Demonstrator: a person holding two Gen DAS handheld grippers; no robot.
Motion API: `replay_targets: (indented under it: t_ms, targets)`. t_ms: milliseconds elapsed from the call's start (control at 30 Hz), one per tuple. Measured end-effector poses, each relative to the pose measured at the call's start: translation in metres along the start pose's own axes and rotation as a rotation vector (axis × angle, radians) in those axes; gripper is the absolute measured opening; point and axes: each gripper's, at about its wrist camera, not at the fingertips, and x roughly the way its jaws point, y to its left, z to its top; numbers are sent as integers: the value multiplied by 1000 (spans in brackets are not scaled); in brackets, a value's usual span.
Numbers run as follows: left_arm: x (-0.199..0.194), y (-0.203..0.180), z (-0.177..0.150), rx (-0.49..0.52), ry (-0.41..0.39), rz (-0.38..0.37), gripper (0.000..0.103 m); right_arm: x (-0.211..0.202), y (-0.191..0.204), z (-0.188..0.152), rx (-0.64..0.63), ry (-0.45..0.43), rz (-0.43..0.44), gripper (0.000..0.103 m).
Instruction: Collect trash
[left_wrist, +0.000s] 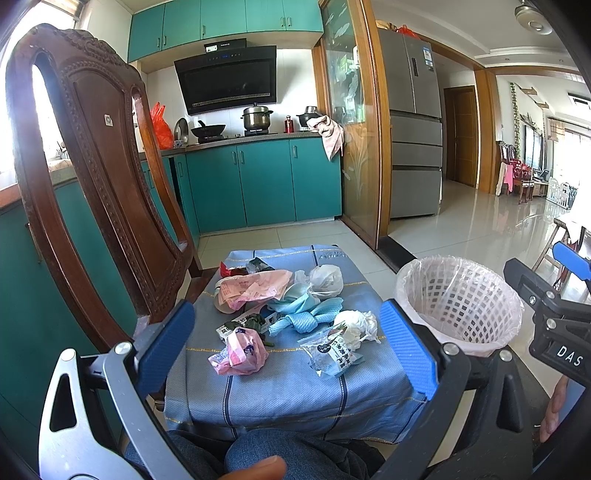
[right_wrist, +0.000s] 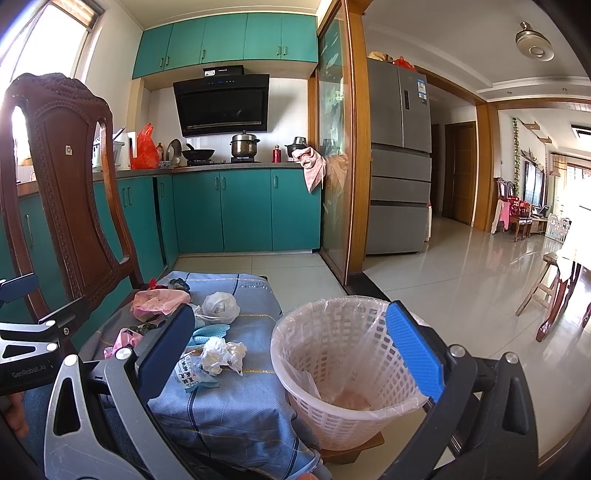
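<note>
Several pieces of trash lie on a low table under a blue checked cloth (left_wrist: 280, 391): a pink plastic bag (left_wrist: 255, 288), a white plastic bag (left_wrist: 327, 280), a knotted blue cloth (left_wrist: 299, 321), a crumpled white tissue (left_wrist: 356, 325), a clear printed wrapper (left_wrist: 332, 354) and a pink wrapper (left_wrist: 242, 352). A white lattice basket (left_wrist: 461, 302) lined with a clear bag stands right of the table. My left gripper (left_wrist: 291, 347) is open and empty, held above the table's near part. My right gripper (right_wrist: 291, 350) is open and empty, above the basket's (right_wrist: 354, 373) left rim.
A carved wooden chair (left_wrist: 103, 173) stands at the table's left. Teal kitchen cabinets (left_wrist: 266, 184) and a stove with pots are behind. A glass sliding door (left_wrist: 351, 129) and a fridge (left_wrist: 413, 122) stand at the right. My knee (left_wrist: 295, 454) is under the left gripper.
</note>
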Motion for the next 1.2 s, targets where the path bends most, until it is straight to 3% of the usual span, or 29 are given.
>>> replay_targets:
  t_ms: [533,733,933,1067,1200]
  targets:
    - [7,2,-1,3,14,3,100,2,-2,-1,-1,0,-1,100]
    - [27,37,-5,-70,70,97,100,21,4,-11,-1,41,11,100]
    - [59,67,-24,-110,199,114,98,56,20,-33,-33,175,185,100]
    - [83,78,-39,-126,282,95,74,85,42,-54,-70,287,258,99]
    - [102,88,-50,-143,327,98,78,112,57,-70,-56,384,319,99]
